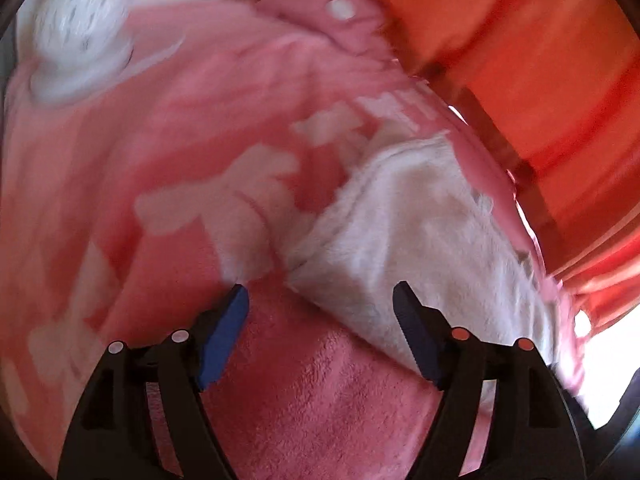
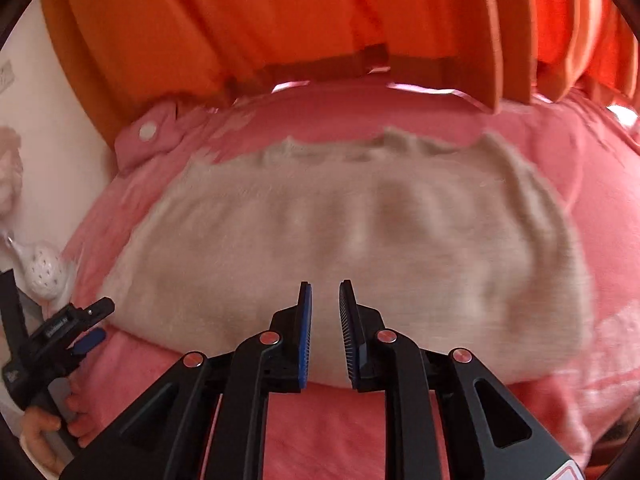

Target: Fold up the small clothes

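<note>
A small white fleecy garment [image 2: 340,232] lies spread on a pink cloth with white shapes [image 2: 600,184]. In the left wrist view the white garment [image 1: 424,224] lies ahead and to the right, one corner between the fingers. My left gripper [image 1: 320,300] is open just above the pink cloth [image 1: 160,128] at the garment's left corner, holding nothing. It also shows at the left edge of the right wrist view [image 2: 90,324]. My right gripper [image 2: 325,292] hovers over the garment's near edge, its jaws a narrow gap apart with nothing between them.
Orange curtains [image 2: 280,20] hang behind the surface. A pink flap with a white snap [image 2: 148,132] lies at the far left corner. A white perforated round object [image 1: 80,28] sits at the left. A pale wall [image 2: 40,120] stands on the left.
</note>
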Demonstrator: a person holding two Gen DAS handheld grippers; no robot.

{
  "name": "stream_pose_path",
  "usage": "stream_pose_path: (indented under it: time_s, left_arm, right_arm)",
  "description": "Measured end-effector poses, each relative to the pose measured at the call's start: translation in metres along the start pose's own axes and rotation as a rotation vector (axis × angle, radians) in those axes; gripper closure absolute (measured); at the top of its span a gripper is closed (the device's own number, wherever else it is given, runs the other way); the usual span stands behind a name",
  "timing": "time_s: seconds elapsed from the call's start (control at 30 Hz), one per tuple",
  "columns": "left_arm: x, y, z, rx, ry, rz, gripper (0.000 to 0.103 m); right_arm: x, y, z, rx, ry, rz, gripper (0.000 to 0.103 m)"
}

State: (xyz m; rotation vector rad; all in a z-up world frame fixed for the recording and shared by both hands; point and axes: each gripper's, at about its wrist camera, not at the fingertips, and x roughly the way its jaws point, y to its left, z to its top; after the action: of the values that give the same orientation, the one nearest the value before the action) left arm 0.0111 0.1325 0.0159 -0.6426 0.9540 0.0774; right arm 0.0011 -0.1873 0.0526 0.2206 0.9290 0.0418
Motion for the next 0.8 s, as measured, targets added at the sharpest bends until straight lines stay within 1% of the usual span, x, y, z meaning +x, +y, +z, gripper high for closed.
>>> stream_pose_path:
  time_s: [0.03,0.07,0.1,0.13,0.17,0.2,0.23,0.27,0.33,0.37,0.43,0.5,0.6,0.63,0.67,0.7,0.73,0.77,0.8]
  left_arm:
    - [0.003,0.003,0.001,-0.025,0.008,-0.03,0.027]
    - [0.008,0.007,0.003,-0.055,0.022,-0.027,0.027]
    - [0.012,0.008,0.003,-0.072,0.029,-0.03,0.027]
    - [0.015,0.008,0.005,-0.079,0.028,-0.045,0.027]
    - [0.018,0.008,0.006,-0.079,0.021,-0.06,0.03]
    - [0.018,0.008,0.006,-0.077,0.018,-0.069,0.037]
    - [0.021,0.007,0.007,-0.075,0.024,-0.106,0.059]
    - [0.022,0.007,0.006,-0.081,0.036,-0.13,0.072]
    - [0.02,0.004,0.005,-0.094,0.031,-0.155,0.088]
    - [0.013,-0.001,0.006,-0.072,0.012,-0.155,0.091]
    - [-0.004,-0.018,0.007,-0.012,-0.035,-0.165,0.093]
    - [-0.027,-0.046,0.011,0.055,-0.084,-0.213,0.094]
    - [-0.06,-0.105,0.012,0.186,-0.143,-0.288,0.094]
    - [-0.066,-0.121,0.011,0.22,-0.152,-0.306,0.094]
    - [-0.075,-0.15,0.006,0.282,-0.161,-0.346,0.095]
    - [-0.08,-0.173,0.001,0.332,-0.167,-0.369,0.095]
    - [-0.083,-0.19,-0.004,0.371,-0.171,-0.382,0.095]
    - [-0.086,-0.218,-0.015,0.434,-0.175,-0.404,0.095]
    - [-0.086,-0.233,-0.023,0.467,-0.175,-0.416,0.095]
  right_arm:
    - [0.015,0.004,-0.004,-0.003,0.033,0.013,0.086]
    - [0.025,0.007,-0.008,-0.004,0.052,0.006,0.085]
    - [0.03,0.012,-0.014,-0.014,0.054,-0.011,0.085]
    - [0.031,0.014,-0.019,-0.04,0.024,-0.022,0.085]
    - [0.03,0.018,-0.021,-0.054,0.012,-0.027,0.085]
    - [0.029,0.021,-0.023,-0.057,0.008,-0.027,0.085]
    - [0.029,0.018,-0.024,-0.055,0.004,-0.021,0.085]
    - [0.029,0.017,-0.025,-0.054,0.002,-0.014,0.085]
    - [0.03,0.01,-0.028,-0.045,-0.009,0.009,0.085]
    - [0.03,0.008,-0.03,-0.04,-0.016,0.021,0.085]
    - [0.029,0.007,-0.03,-0.031,-0.019,0.035,0.085]
    - [0.031,0.005,-0.029,-0.027,-0.02,0.04,0.085]
    - [0.029,0.001,-0.027,0.004,-0.028,0.06,0.085]
    - [0.023,-0.004,-0.025,0.038,-0.034,0.082,0.085]
    - [0.016,-0.009,-0.024,0.071,-0.044,0.107,0.084]
    - [0.007,-0.015,-0.024,0.104,-0.063,0.13,0.084]
    - [-0.008,-0.025,-0.024,0.138,-0.1,0.152,0.083]
    - [-0.021,-0.034,-0.024,0.158,-0.127,0.165,0.083]
    - [-0.035,-0.044,-0.025,0.178,-0.151,0.172,0.081]
